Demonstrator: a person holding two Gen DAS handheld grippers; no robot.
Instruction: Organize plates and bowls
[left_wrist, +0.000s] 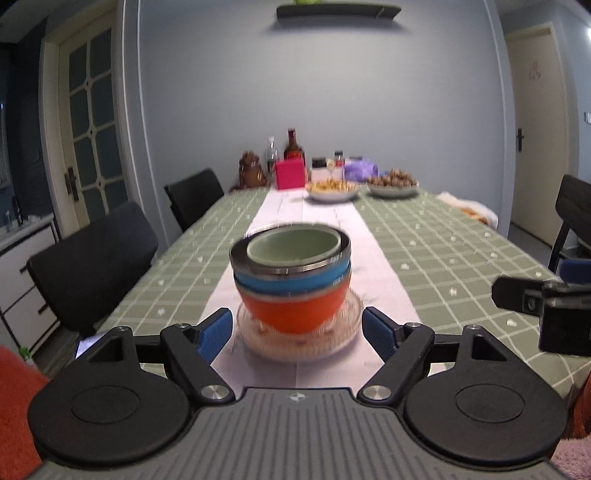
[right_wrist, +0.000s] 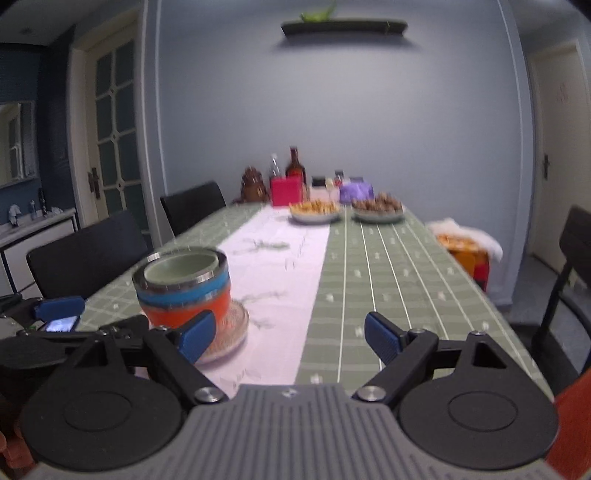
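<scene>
Looking along the left gripper (left_wrist: 297, 332), its blue pads stand spread wide with nothing between them, released, one on each side of a clear glass plate (left_wrist: 299, 338) that lies on the white runner (left_wrist: 280, 214) of a green checked table (left_wrist: 461, 258). On that plate sits a nest of bowls (left_wrist: 291, 273): an orange one at the bottom, a blue one in it, a pale green one on top, with metal rims showing between them. The stack looks stiff and smooth (likely slick at the rims), and it leans slightly, so I judge it prone to sliding on the glass. The plate is the fragile part; its thin patterned edge, just beyond the pads, seems the natural place to pinch.

From the right gripper (right_wrist: 290, 338), also unclenched and empty, the bowls (right_wrist: 183, 284) and plate (right_wrist: 231, 325) lie off to the left, the left pad overlapping the plate's edge in the view; whether it touches I cannot tell. Bare runner (right_wrist: 277, 266) lies ahead. Lifting the bowls by their upper rim should spare the glass.
</scene>
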